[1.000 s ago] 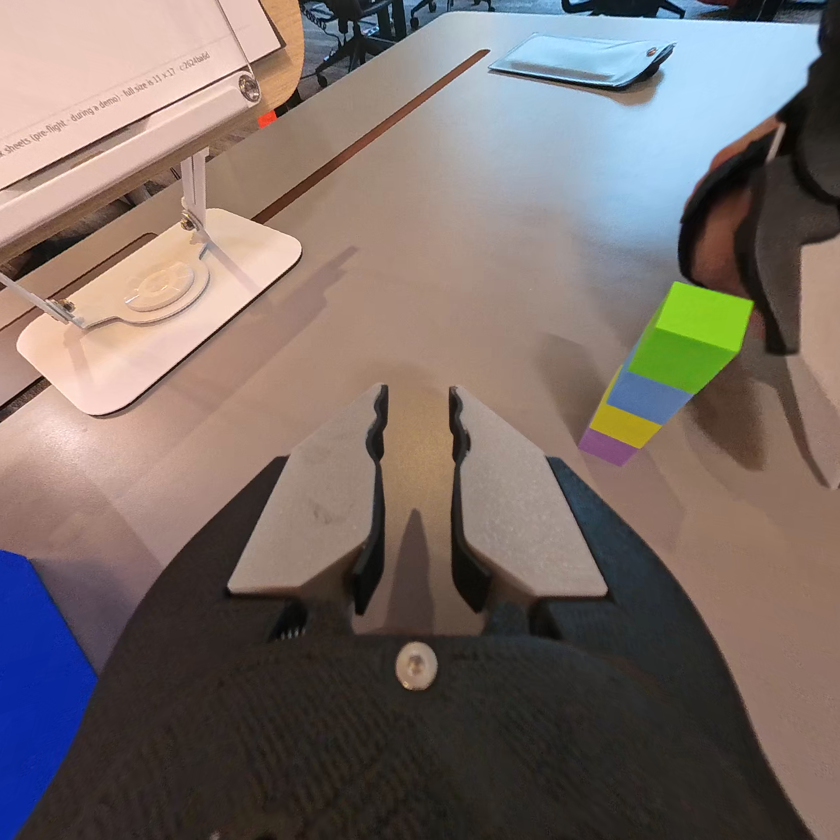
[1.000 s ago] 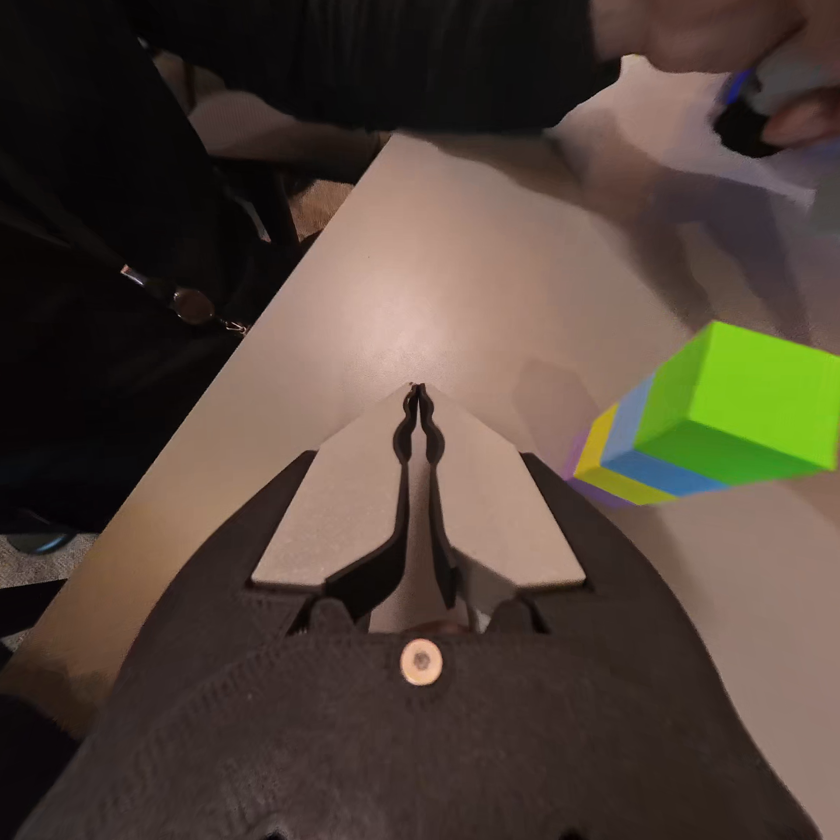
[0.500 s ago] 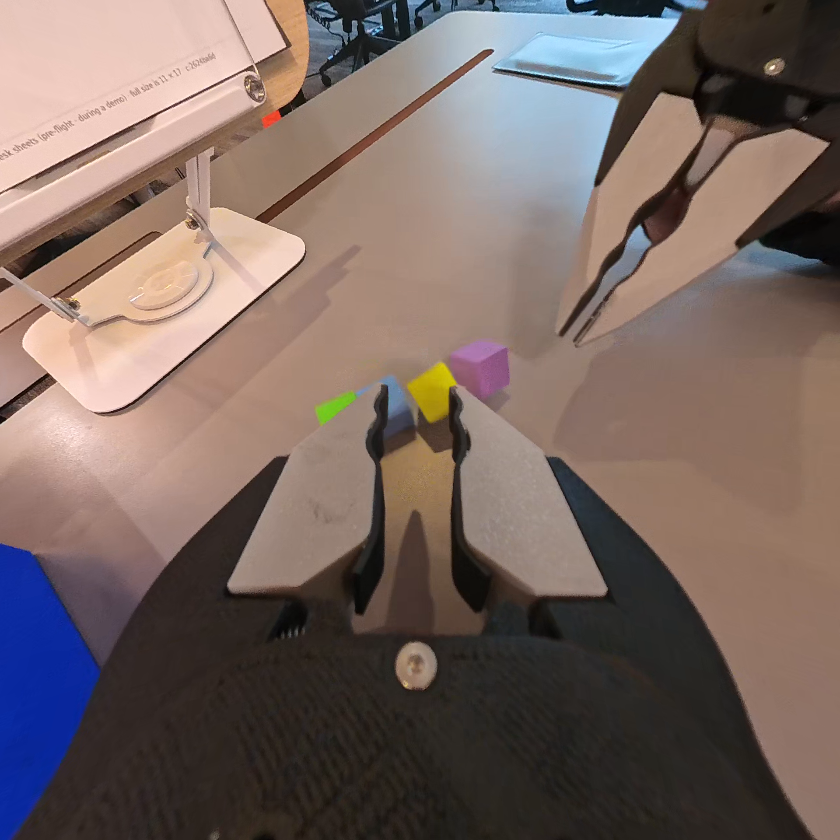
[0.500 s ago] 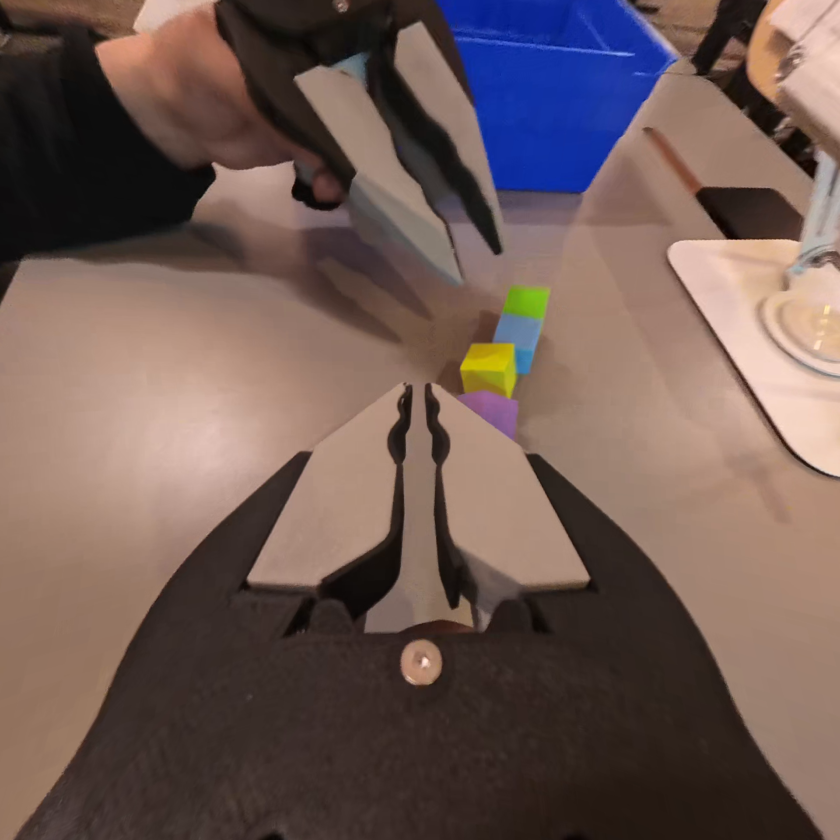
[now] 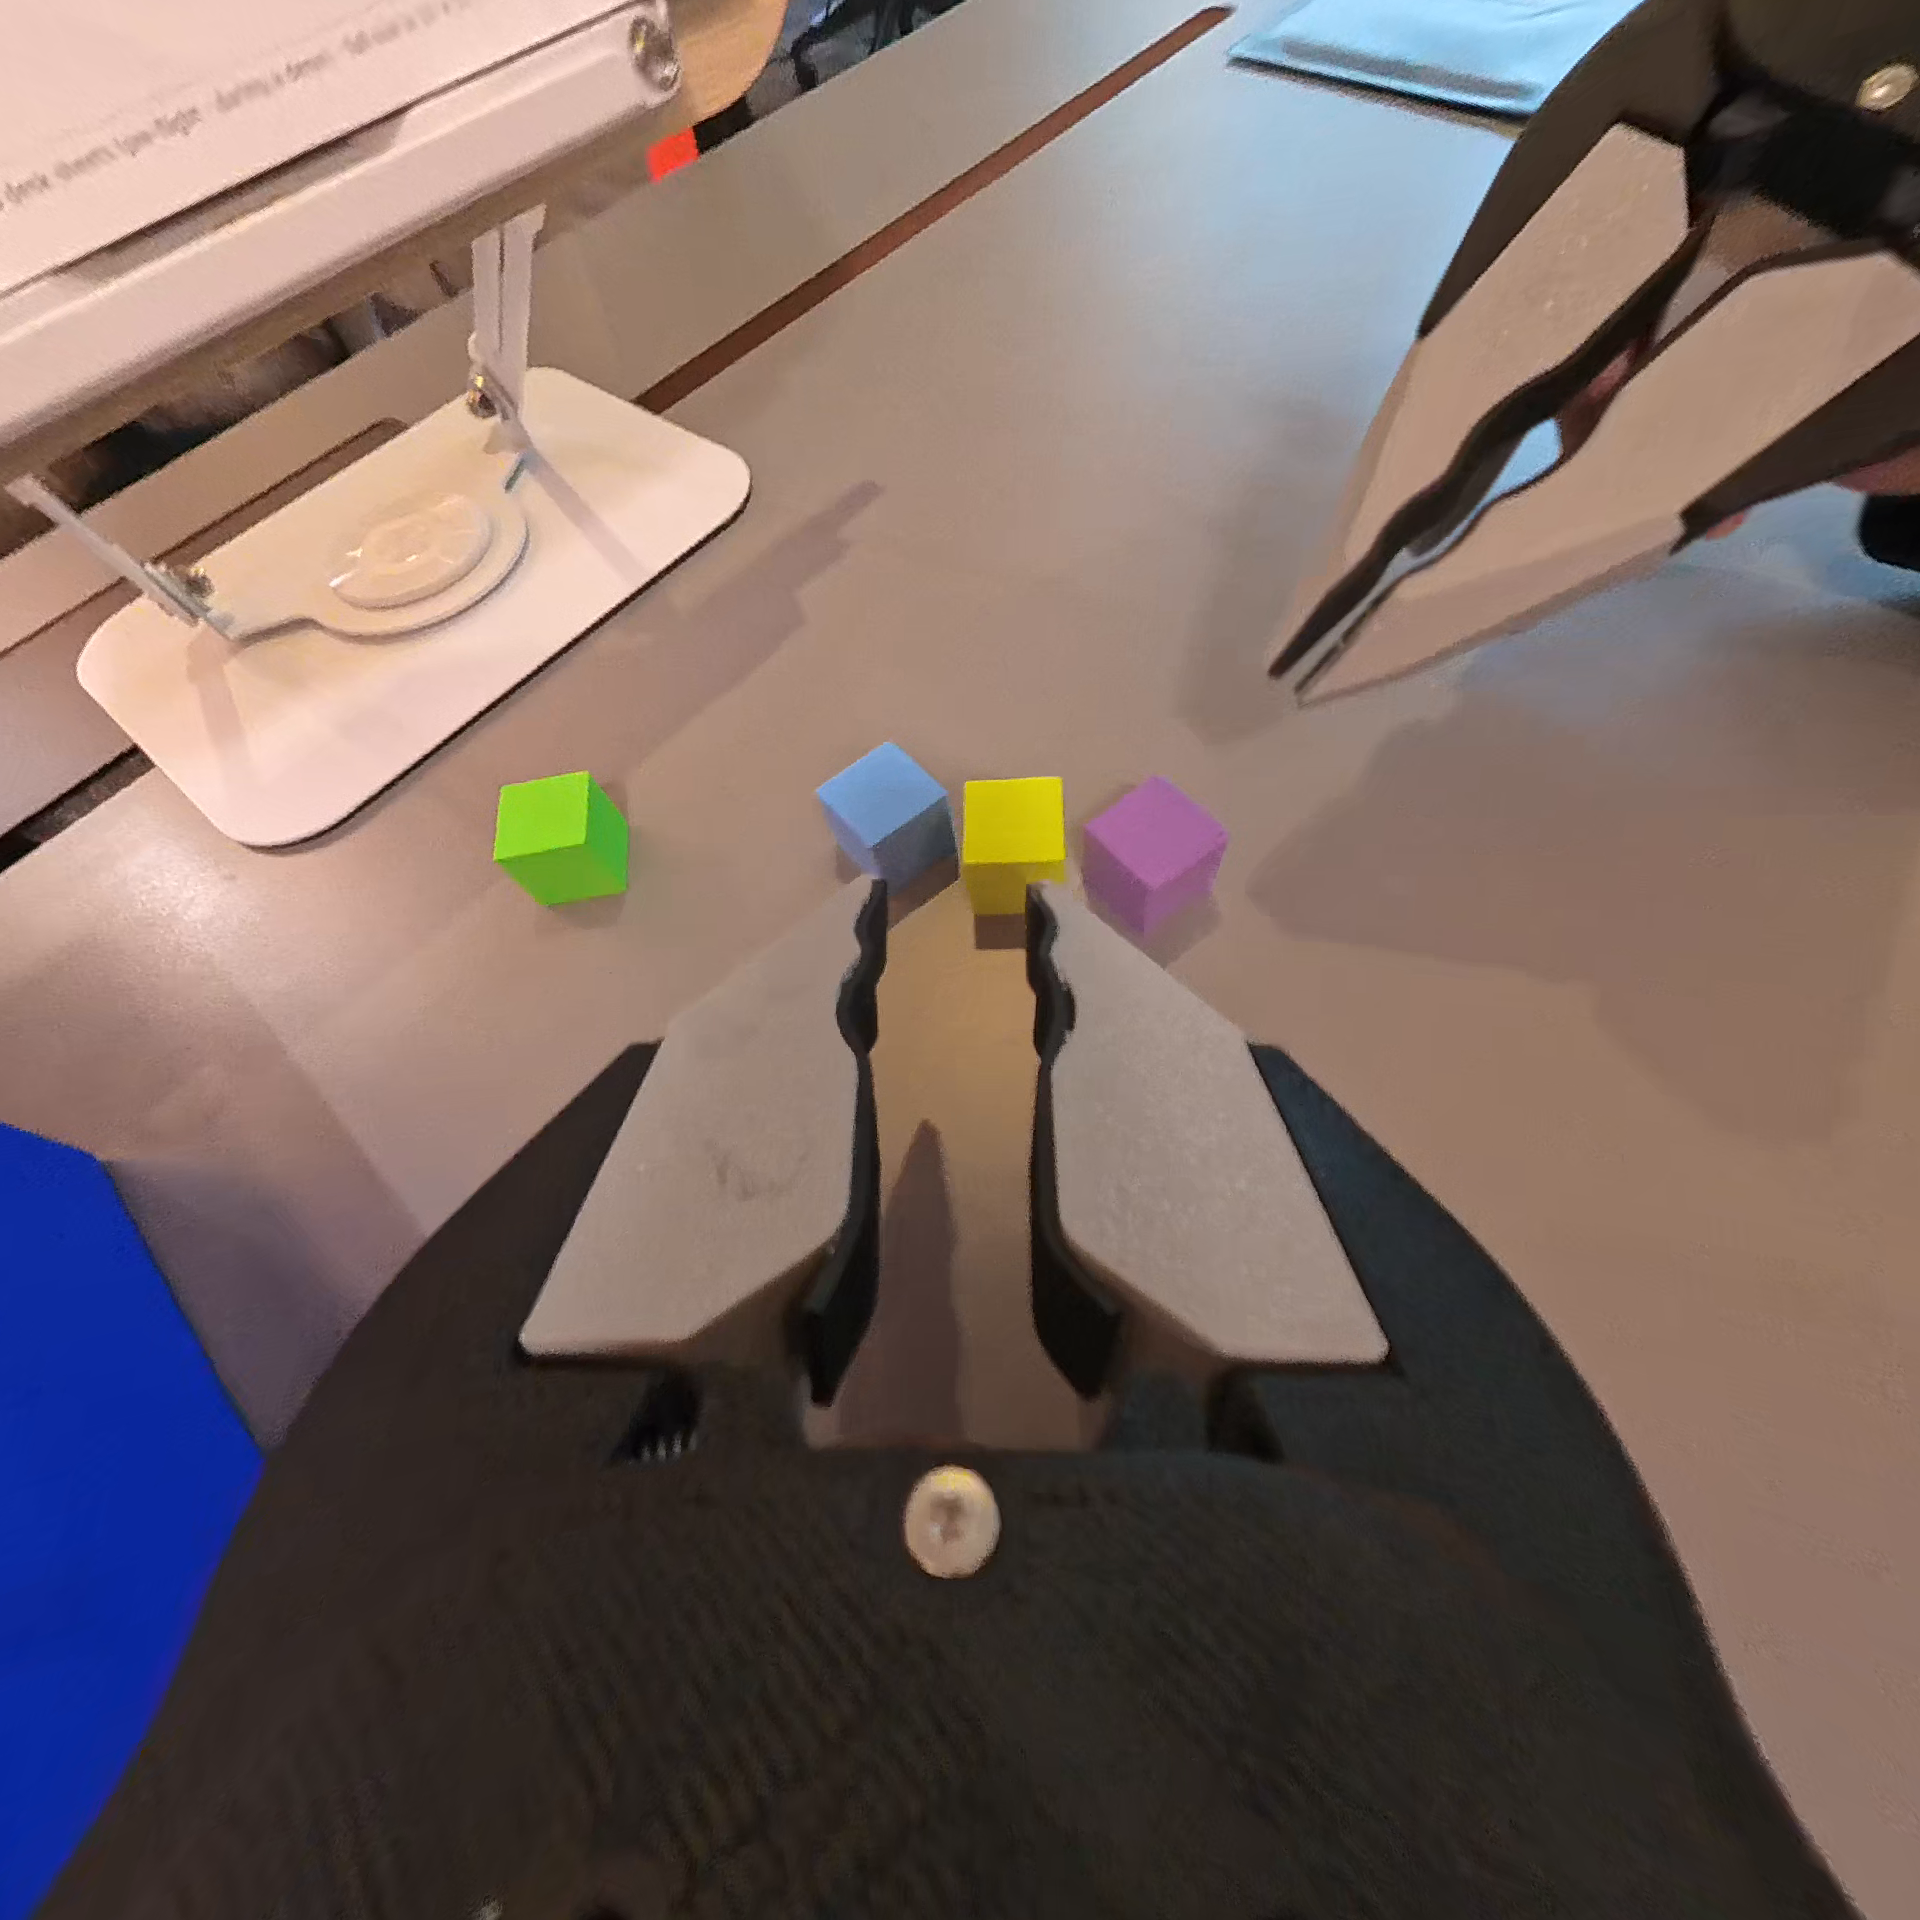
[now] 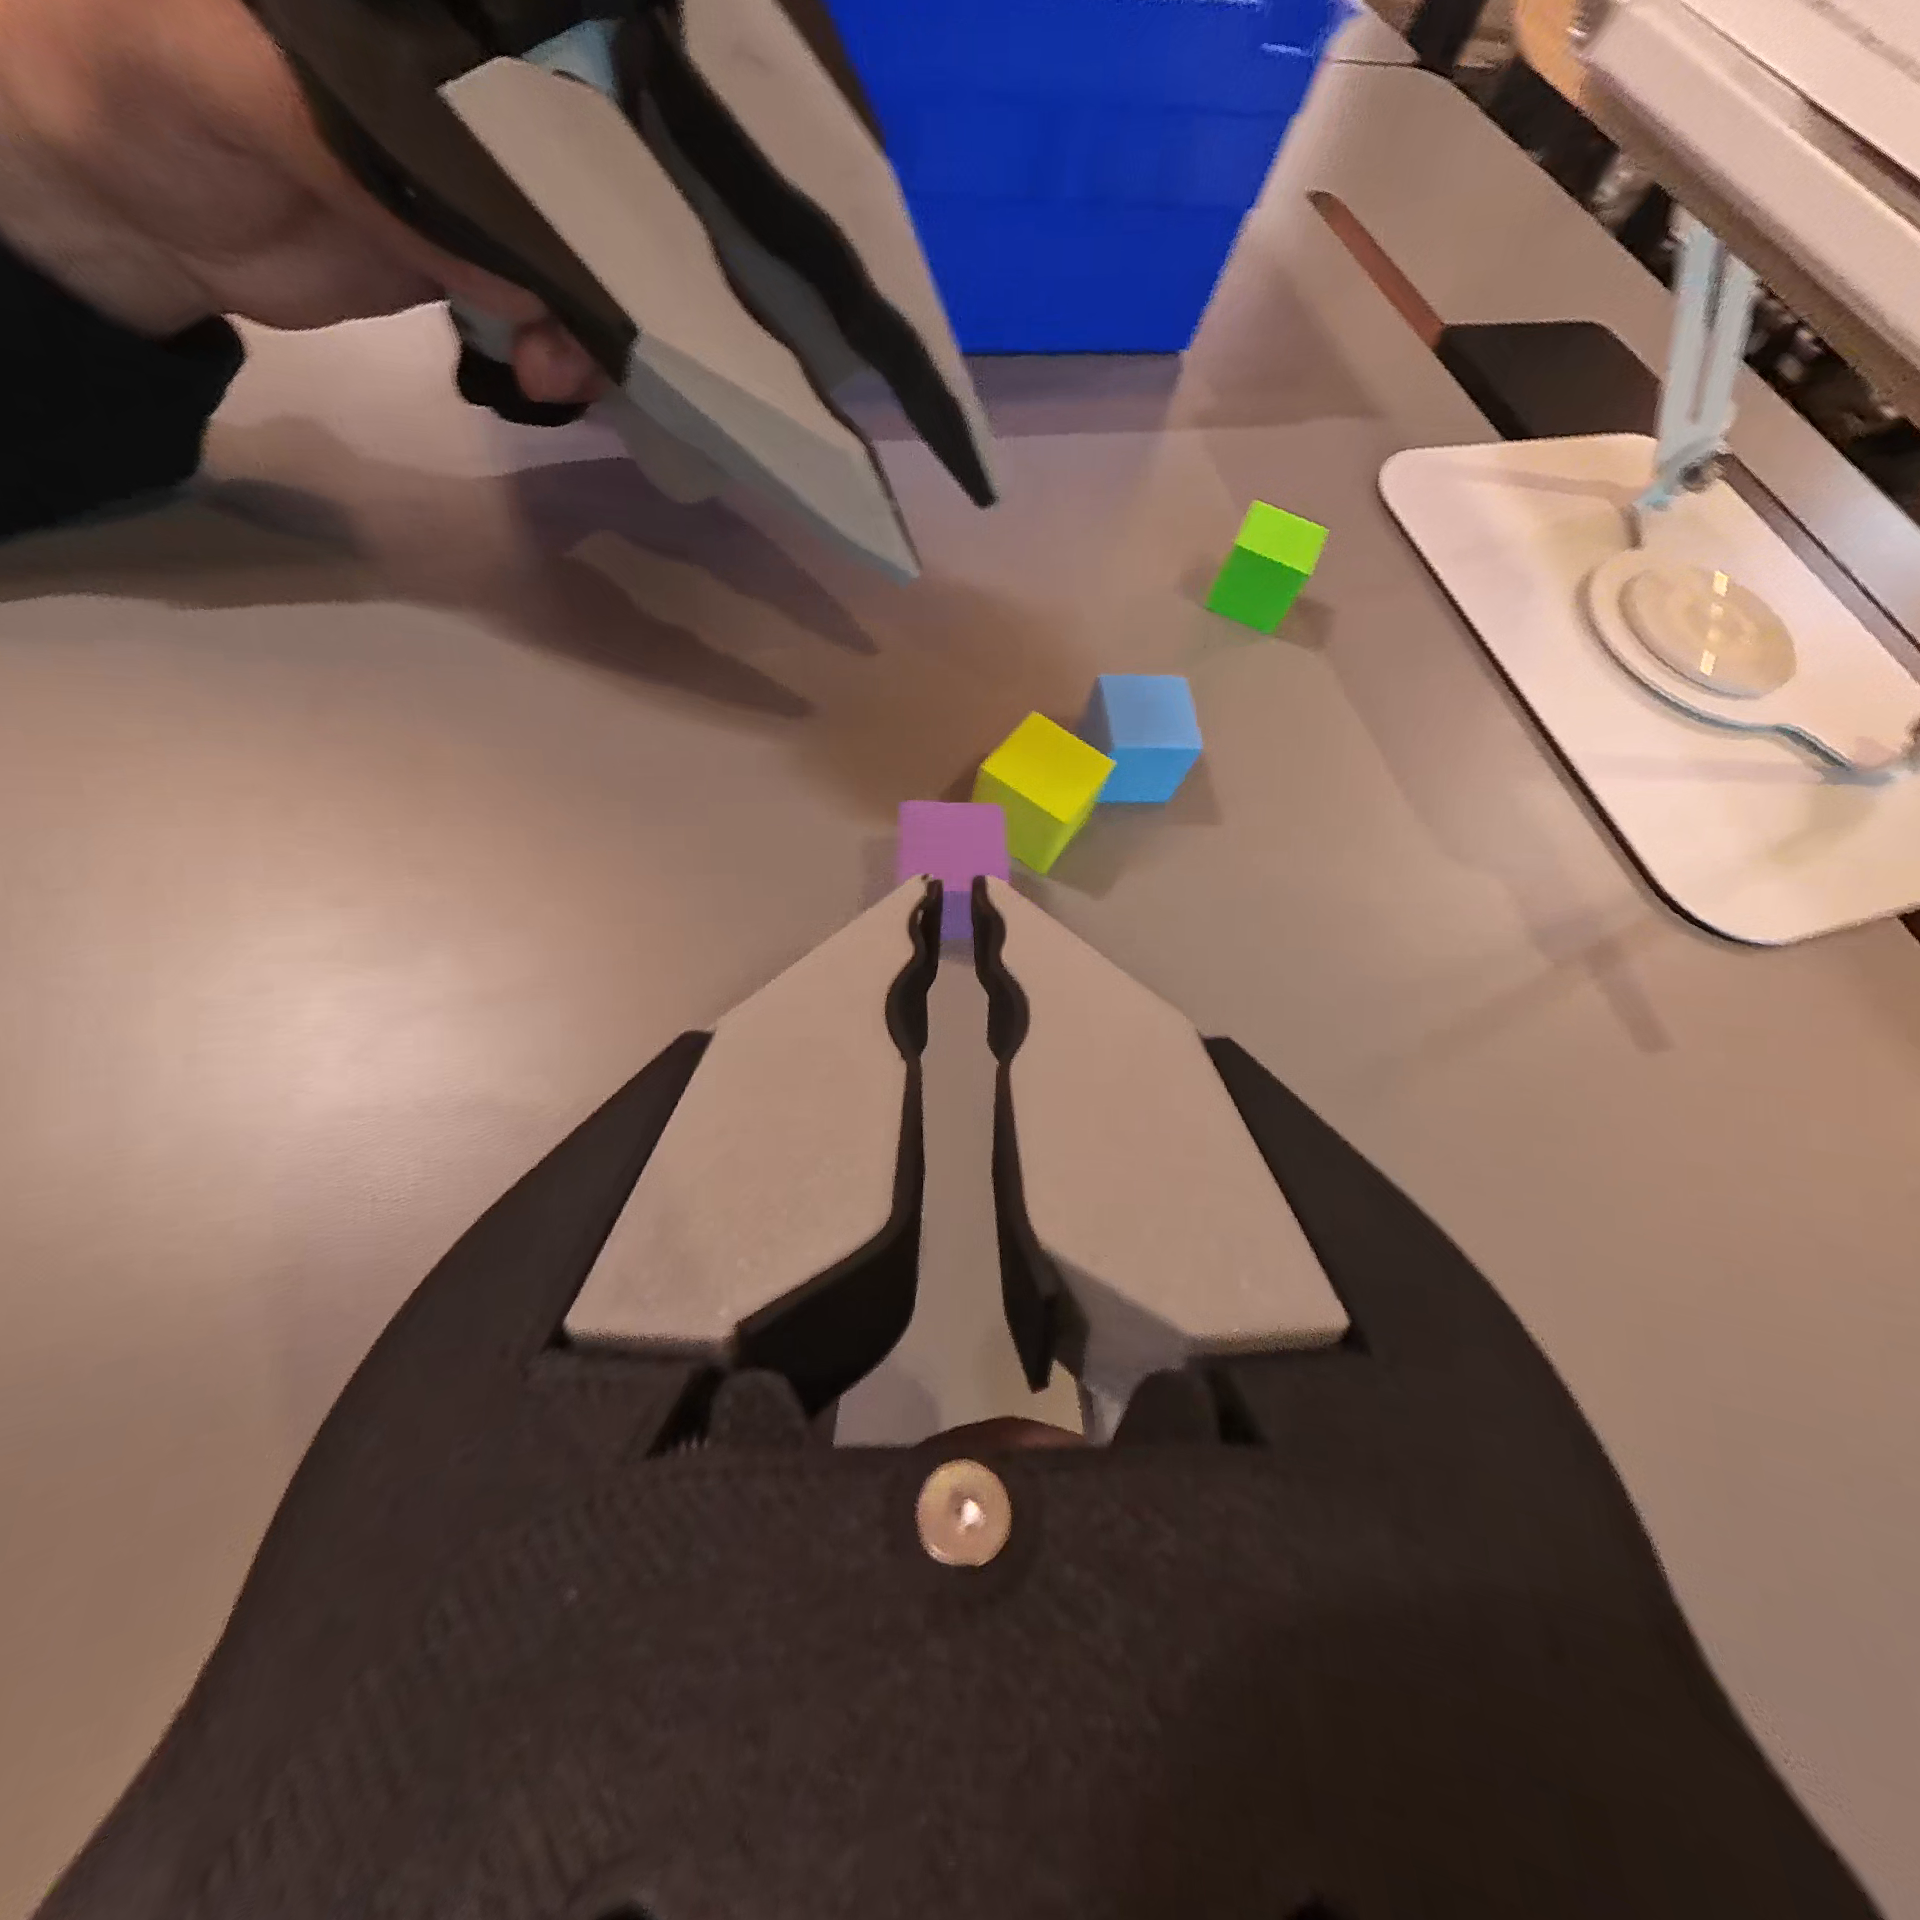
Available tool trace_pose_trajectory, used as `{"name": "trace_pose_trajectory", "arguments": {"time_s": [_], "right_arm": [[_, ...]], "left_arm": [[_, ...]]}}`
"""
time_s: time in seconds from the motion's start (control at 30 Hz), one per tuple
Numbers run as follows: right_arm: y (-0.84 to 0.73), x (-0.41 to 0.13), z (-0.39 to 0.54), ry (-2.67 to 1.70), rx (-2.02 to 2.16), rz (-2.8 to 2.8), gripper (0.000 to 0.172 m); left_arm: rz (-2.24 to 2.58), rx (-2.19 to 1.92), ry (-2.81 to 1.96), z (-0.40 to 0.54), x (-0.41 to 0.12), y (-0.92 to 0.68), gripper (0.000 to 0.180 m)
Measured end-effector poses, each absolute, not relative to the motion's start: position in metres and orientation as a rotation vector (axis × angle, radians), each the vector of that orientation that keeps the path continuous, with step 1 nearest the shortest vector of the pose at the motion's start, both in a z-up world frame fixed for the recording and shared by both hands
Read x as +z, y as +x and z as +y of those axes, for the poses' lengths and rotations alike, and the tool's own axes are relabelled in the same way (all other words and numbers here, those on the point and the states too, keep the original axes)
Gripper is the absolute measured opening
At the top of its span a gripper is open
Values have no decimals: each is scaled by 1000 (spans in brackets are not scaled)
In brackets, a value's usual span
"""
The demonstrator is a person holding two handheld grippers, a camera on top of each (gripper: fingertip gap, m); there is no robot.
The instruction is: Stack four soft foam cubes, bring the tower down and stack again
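Jaws of both grippers are holding nothing: left gripper [image 5: 954, 899] partly open, right gripper [image 6: 956, 885] almost closed. Squeezing the soft purple foam cube [image 6: 953, 842] crookedly could be knocking its yellow neighbour [image 6: 1042, 784] away.

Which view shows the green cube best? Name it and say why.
Left wrist view: the green cube sits near, unobstructed, apart from the other cubes. The right wrist view shows it farther off and smaller, though also unblocked.
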State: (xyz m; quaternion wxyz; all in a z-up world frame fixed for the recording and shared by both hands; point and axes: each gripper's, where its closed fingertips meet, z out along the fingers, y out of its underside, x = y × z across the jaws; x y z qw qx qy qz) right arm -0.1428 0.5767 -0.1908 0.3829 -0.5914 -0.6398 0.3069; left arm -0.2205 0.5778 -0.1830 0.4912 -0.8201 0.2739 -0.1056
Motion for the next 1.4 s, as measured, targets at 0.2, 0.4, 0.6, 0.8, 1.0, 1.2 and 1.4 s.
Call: {"name": "trace_pose_trajectory", "arguments": {"time_s": [0.2,0.4,0.6,0.8,1.0,1.2,1.4], "right_arm": [[-115,-221,643,-1735,418,-1460,5],[-98,-243,671,-1778,203,-1417,0],[-98,-243,671,-1792,209,-1402,1],[-99,-244,670,-1842,267,-1374,0],[-98,-244,667,-1973,499,-1296,5],[-101,-244,660,-1976,589,-1325,20],[-102,-243,657,-1984,651,-1332,25]], "left_arm": [[511,-262,-2101,586,-200,-239,38],[360,-177,-2147,597,-208,-261,51],[291,-76,-2148,605,-212,-274,56],[248,78,-2133,613,-217,-291,56],[442,-64,-2144,604,-223,-262,44],[717,-298,-2088,587,-224,-212,41],[993,-467,-2028,558,-228,-166,40]]}}
